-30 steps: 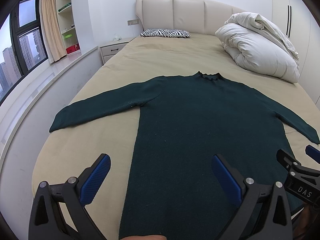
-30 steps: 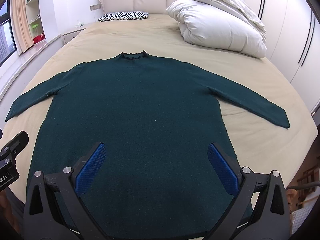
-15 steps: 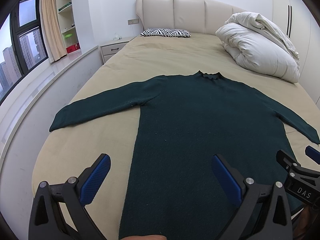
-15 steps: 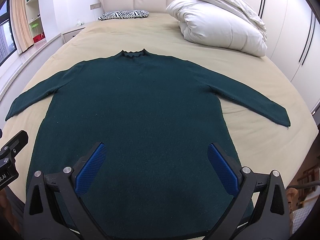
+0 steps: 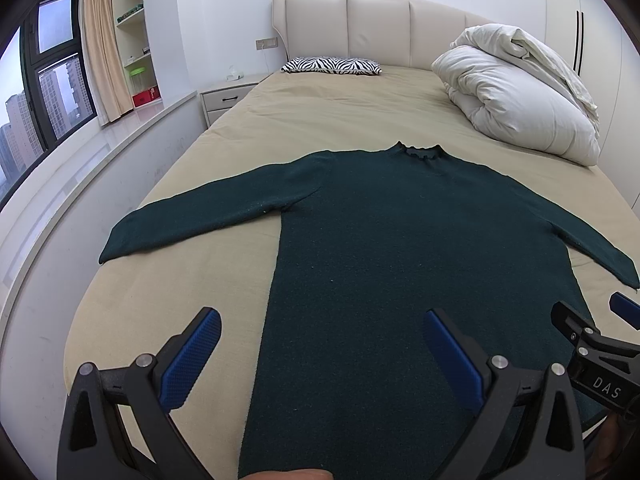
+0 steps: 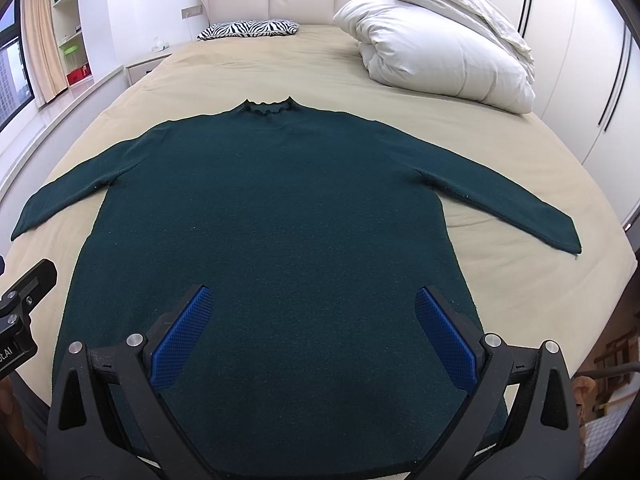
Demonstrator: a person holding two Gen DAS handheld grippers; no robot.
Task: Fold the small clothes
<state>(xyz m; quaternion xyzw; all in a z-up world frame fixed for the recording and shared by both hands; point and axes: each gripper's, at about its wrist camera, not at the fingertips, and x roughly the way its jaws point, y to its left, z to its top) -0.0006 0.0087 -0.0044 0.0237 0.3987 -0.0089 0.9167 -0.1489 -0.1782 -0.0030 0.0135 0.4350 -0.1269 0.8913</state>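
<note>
A dark green long-sleeved sweater (image 5: 400, 248) (image 6: 272, 208) lies flat on the beige bed (image 5: 320, 120), collar toward the headboard, both sleeves spread out to the sides. My left gripper (image 5: 320, 328) hovers open above the sweater's lower left edge, nothing between its blue pads. My right gripper (image 6: 314, 300) hangs open over the lower middle of the sweater, near the hem, also holding nothing. The right gripper's body shows at the right edge of the left wrist view, and the left gripper's body shows at the left edge of the right wrist view.
A rolled white duvet (image 5: 520, 92) (image 6: 440, 40) sits on the bed's far right. A zebra-print pillow (image 5: 332, 66) (image 6: 248, 29) lies by the headboard. A nightstand (image 5: 228, 96), a window ledge and shelves stand to the left, white wardrobes (image 6: 580, 60) to the right.
Nothing has changed noticeably; both grippers hold nearly still and open over the sweater's lower part.
</note>
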